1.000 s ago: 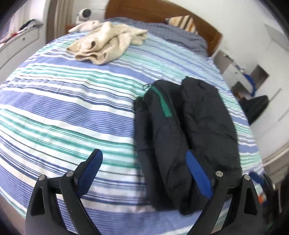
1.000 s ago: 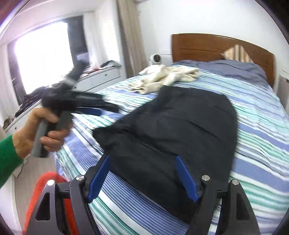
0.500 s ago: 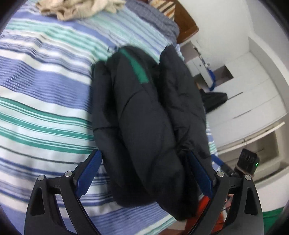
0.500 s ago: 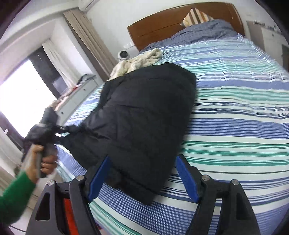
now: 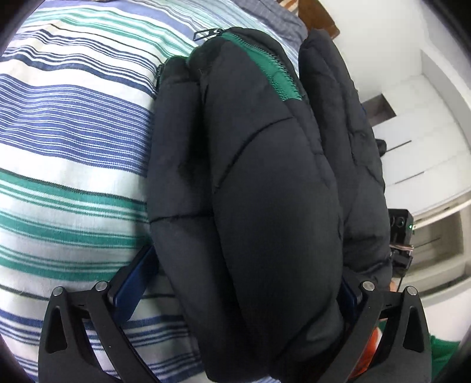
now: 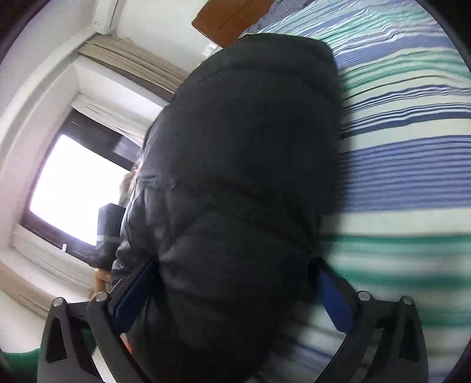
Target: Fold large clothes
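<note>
I am looking along the left gripper and its jaws are standing wide apart, straddling the near end of the black puffer jacket; the padding is bulging between the blue pads and hiding most of the right-hand one, and I cannot tell whether either pad is pressing on the cloth. The right gripper is sitting the same way on the other view: jaws spread wide, jacket filling the gap, nothing visibly clamped. That view is blurred, so fine contact is beyond me.

The jacket is lying folded into long rolls on the bed, close to the bed's near edge, with its length running away toward the headboard. A green zipper strip is showing near its far end, with the metal pull resting on the sheet just beyond. In the left view, striped sheet is lying open to the left of the jacket; in the right view, open sheet is stretching to the jacket's right.

Past the bed's side edge, white drawers are standing close by, and a small black device with a green light is sitting near the jacket's edge. In the right view a bright window with beige curtains is filling the left side.
</note>
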A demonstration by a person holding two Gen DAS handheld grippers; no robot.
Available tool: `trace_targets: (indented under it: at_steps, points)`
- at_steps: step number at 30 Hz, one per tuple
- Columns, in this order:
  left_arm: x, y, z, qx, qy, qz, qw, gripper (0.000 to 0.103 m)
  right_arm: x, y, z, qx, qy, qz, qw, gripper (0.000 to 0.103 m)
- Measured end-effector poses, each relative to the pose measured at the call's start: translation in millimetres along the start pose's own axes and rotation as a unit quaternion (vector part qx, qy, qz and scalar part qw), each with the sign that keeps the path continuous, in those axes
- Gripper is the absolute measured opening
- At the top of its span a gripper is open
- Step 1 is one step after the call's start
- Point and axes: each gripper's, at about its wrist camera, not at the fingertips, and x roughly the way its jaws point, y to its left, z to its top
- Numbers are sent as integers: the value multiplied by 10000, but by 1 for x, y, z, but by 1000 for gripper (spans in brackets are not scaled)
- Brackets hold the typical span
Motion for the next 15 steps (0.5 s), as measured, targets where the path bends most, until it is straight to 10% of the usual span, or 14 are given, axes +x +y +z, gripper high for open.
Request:
trace_targets:
  at_steps: [4,8,15]
  points:
    - [-1,-4,-7,-42,-170,81,9998,103,7,9,3,-67,-14,13,10000,98]
    - [-17,-16,-26,9,-318,-203,9993,50,-4,47,-3,-969,-188,-512,9938,72]
    - [-51,-60,-40,383,-809,46,9960,32,-19,102,-7,-1929,-561,-611,9777,63]
